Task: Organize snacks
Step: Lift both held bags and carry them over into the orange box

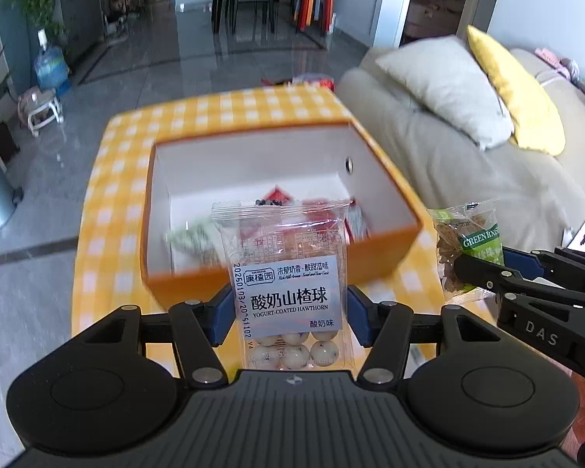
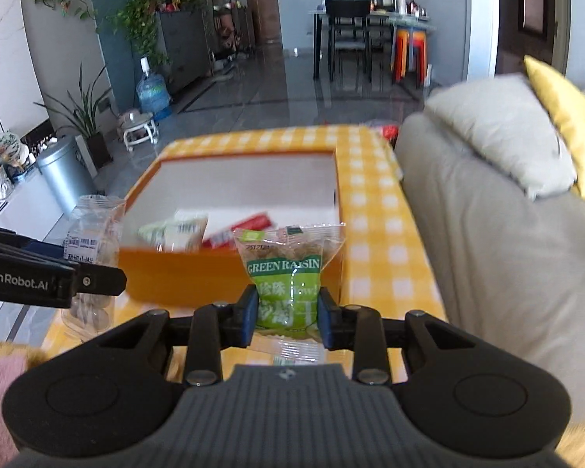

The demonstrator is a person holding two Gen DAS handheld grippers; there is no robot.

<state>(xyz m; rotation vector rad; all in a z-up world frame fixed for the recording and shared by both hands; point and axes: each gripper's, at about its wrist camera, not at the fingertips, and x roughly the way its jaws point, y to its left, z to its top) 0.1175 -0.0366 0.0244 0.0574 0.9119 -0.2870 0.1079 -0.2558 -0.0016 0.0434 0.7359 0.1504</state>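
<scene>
My left gripper (image 1: pixel 290 314) is shut on a clear packet of yogurt-coated hawthorn balls (image 1: pixel 288 284), held upright just in front of the near wall of an orange box (image 1: pixel 386 261). My right gripper (image 2: pixel 288 314) is shut on a green raisin packet (image 2: pixel 286 273), held upright before the same box (image 2: pixel 175 269); it also shows in the left wrist view (image 1: pixel 470 245) at the right. The box has a white inside and holds a red packet (image 2: pixel 240 230) and a pale green packet (image 2: pixel 175 230).
The box stands on a yellow checked tablecloth (image 1: pixel 109 202). A beige sofa (image 1: pixel 468 163) with a grey pillow (image 1: pixel 444 85) and a yellow pillow (image 1: pixel 518 89) borders the table on the right. A silver bin (image 2: pixel 64 173) stands on the floor at left.
</scene>
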